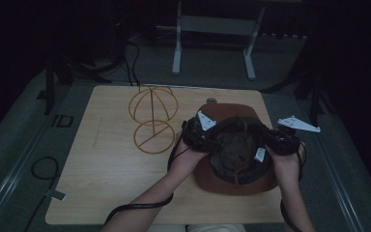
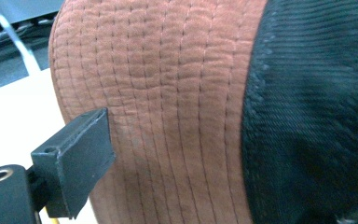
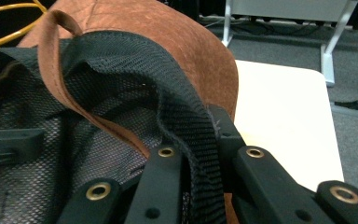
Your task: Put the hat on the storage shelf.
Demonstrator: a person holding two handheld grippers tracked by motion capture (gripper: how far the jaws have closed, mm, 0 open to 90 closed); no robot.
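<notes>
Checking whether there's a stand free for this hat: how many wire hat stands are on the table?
1. The gold wire hat stand is on the table's far left part, left of the brown hat held by both tongs. None seems hidden.

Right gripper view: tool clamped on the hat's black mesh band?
Yes: the right tool has its two black jaws closed on either side of the hat's black mesh band, which runs down between them.
</notes>
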